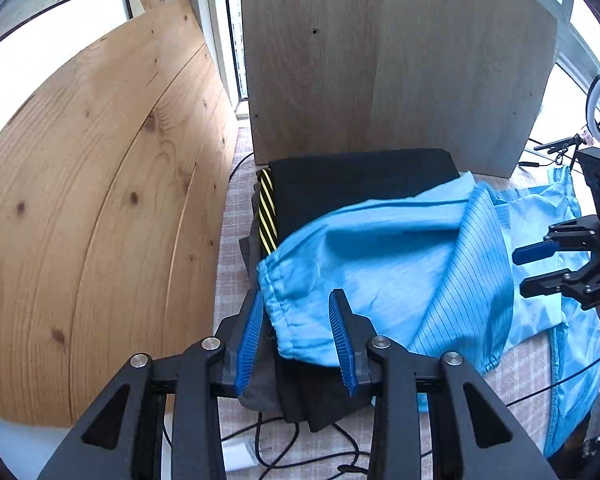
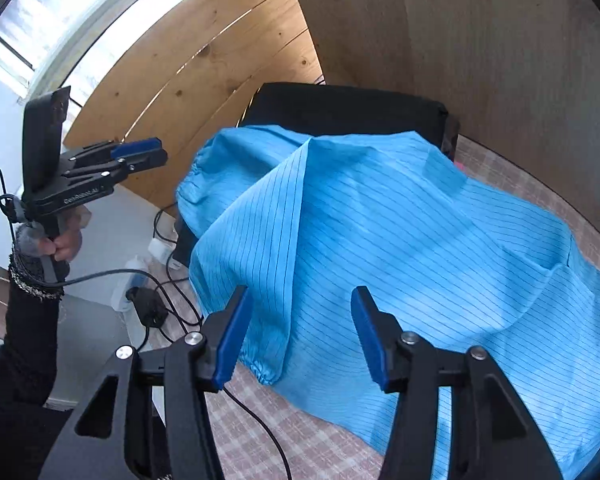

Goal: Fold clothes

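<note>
Blue pinstriped garment (image 2: 380, 220) lies draped over a stack of dark folded clothes (image 1: 352, 188) on the checked table (image 2: 308, 440). Left tongs (image 1: 296, 332) straddle its gathered cuff (image 1: 278, 304), blue pads apart, not pinching. Right tongs (image 2: 300, 336) hang released above the cloth, nothing gripped between them.

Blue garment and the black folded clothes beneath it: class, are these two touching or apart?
Touching. In the left wrist view the blue garment drapes directly over the black folded clothes, with no gap where its edge lies on them; the right wrist view shows the same overlap.
</note>
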